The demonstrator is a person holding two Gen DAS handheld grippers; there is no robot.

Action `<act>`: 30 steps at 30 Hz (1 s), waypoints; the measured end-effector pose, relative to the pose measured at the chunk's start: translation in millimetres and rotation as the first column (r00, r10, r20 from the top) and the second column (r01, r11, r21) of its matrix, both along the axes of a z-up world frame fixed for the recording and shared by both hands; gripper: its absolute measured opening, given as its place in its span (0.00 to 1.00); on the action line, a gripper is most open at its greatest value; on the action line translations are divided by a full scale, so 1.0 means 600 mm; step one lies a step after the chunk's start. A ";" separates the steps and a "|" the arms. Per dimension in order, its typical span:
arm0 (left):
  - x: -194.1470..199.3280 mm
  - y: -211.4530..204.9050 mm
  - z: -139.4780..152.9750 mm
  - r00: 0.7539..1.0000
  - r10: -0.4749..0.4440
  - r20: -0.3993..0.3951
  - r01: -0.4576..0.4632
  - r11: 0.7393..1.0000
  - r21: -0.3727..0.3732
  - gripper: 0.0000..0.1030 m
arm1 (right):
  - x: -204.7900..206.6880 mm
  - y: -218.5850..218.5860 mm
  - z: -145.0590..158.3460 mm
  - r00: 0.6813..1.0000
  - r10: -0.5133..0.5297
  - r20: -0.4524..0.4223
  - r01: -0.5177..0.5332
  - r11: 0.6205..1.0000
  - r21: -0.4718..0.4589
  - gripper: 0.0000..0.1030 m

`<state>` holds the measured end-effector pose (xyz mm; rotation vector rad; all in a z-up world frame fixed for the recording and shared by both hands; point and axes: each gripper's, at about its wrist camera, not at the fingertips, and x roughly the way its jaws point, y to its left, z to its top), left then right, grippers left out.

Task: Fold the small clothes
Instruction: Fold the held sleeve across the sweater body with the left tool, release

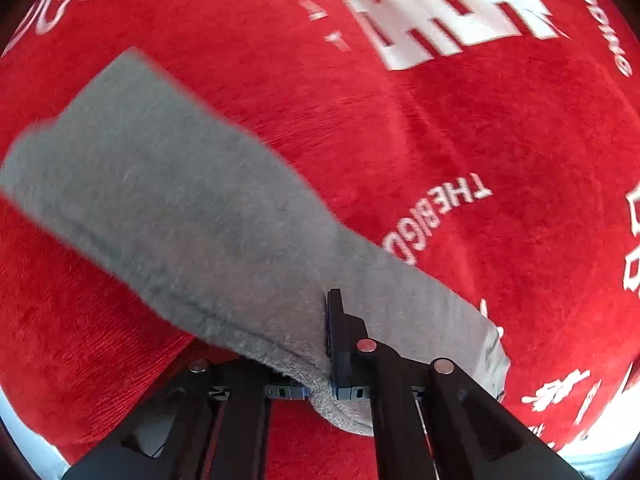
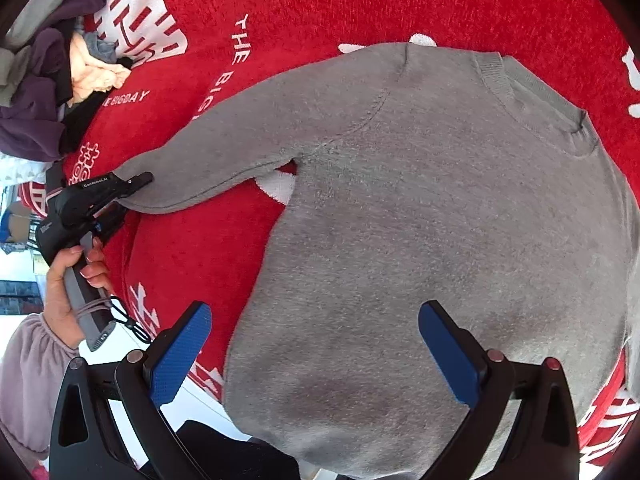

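The grey sweater (image 2: pixel 420 220) lies flat on the red printed blanket (image 2: pixel 360 4), neck toward one o'clock in the right wrist view, its sleeve (image 2: pixel 248 148) running out toward nine o'clock. The left gripper (image 1: pixel 326 344) is clamped on the sleeve's cuff, so the sleeve's long axis leads from those jaws back to the body. The right gripper (image 2: pixel 316 344) hovers wide and empty over the hem. Only the right view shows the whole garment, the person's hand (image 2: pixel 70 280) and the heap of other clothes (image 2: pixel 48 80) at ten o'clock.

Bright even daylight, soft shadows, strong fisheye bending at edges, left view motion-blurred, right view sharp
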<state>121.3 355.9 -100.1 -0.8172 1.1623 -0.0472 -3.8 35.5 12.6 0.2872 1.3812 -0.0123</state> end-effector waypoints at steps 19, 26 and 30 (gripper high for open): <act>-0.001 -0.470 0.245 0.730 -0.577 0.366 0.601 0.797 0.060 0.06 | -0.114 -0.200 0.061 0.961 -0.266 0.078 0.261 0.963 0.061 1.00; -0.082 -0.729 0.153 0.578 -0.791 0.198 0.755 0.611 0.239 0.07 | -0.202 -0.329 0.056 0.919 -0.388 0.068 0.384 0.921 0.065 1.00; -0.118 -0.798 0.098 0.538 -0.842 0.033 0.760 0.502 0.413 0.62 | -0.244 -0.388 0.031 0.891 -0.451 0.041 0.448 0.892 0.065 1.00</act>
